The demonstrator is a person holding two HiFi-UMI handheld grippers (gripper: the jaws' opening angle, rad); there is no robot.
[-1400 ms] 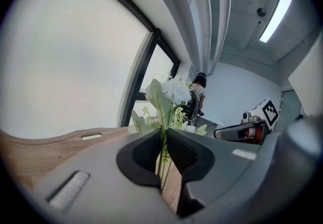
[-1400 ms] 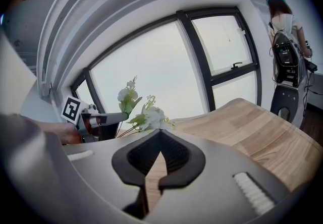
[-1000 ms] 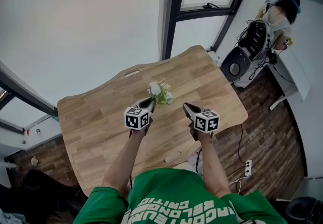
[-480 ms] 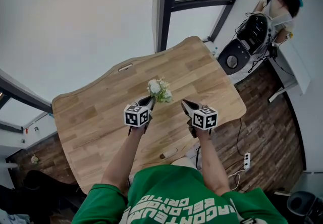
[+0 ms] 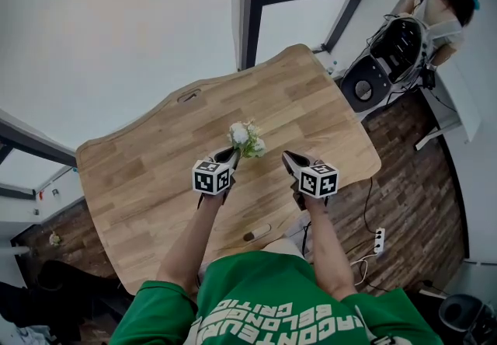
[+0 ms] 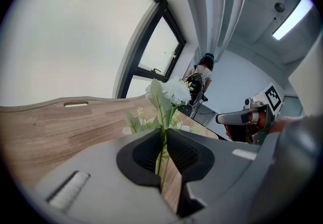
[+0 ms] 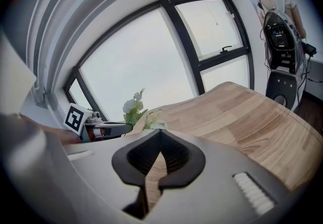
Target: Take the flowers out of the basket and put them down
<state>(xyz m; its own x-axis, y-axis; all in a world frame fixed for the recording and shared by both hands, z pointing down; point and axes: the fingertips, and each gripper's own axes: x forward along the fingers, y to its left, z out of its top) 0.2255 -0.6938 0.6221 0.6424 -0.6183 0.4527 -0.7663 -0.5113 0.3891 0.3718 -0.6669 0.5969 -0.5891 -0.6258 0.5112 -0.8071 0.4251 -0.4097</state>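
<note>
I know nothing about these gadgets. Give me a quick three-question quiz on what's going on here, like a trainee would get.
1. Which gripper holds the small bunch of white flowers with green stems? A the left, B the right, C neither.
2. True or false: the flowers lie flat on the light wooden table.
3. Fill in: the right gripper has its jaws ___, with nothing between them.

Key:
1. A. The left gripper pinches the stems.
2. False. They stand upright in the grip, above the table.
3. Shut.
</note>
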